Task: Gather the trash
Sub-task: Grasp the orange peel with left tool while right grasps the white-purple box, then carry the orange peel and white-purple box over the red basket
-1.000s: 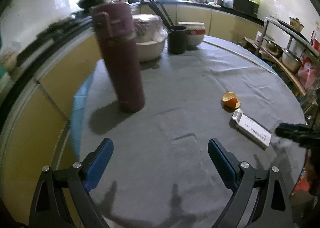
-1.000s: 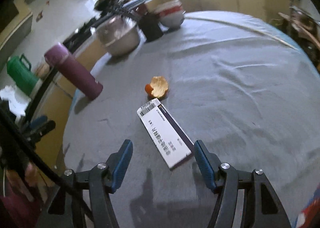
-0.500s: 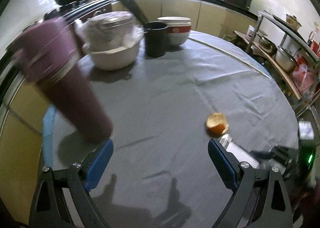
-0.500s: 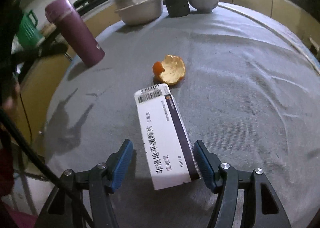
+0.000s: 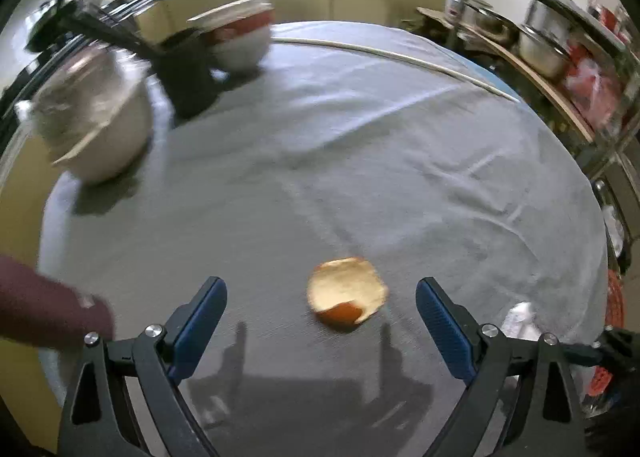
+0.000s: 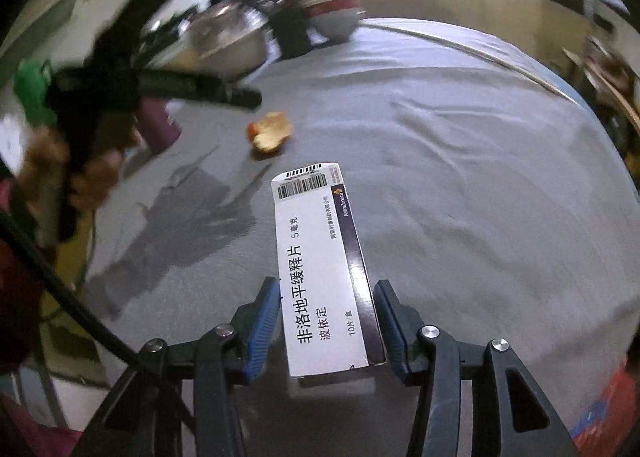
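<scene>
An orange peel (image 5: 346, 291) lies on the grey tablecloth (image 5: 360, 157), between the wide-apart blue fingers of my open left gripper (image 5: 320, 287), which touch nothing. A white and dark medicine box (image 6: 320, 269) lies flat on the cloth with its near end between the jaws of my right gripper (image 6: 327, 285). These jaws are closing, and the pads (image 6: 264, 321) stand right at the box's long sides, with a thin gap on the right. In the right wrist view, the peel (image 6: 272, 133) sits beyond the box, with the left gripper's black fingers (image 6: 224, 95) above it, held by a hand (image 6: 92, 177).
A purple bottle (image 5: 48, 313) stands at the table's left edge. At the back left are a covered metal bowl (image 5: 96, 125), a black utensil holder (image 5: 188, 73) and stacked red-and-white bowls (image 5: 240, 37). A shelf with pots (image 5: 544, 49) stands to the right.
My left gripper swept right, away from the purple bottle, until the peel sat between its fingers. My right gripper moved forward over the box and its jaws narrowed around it.
</scene>
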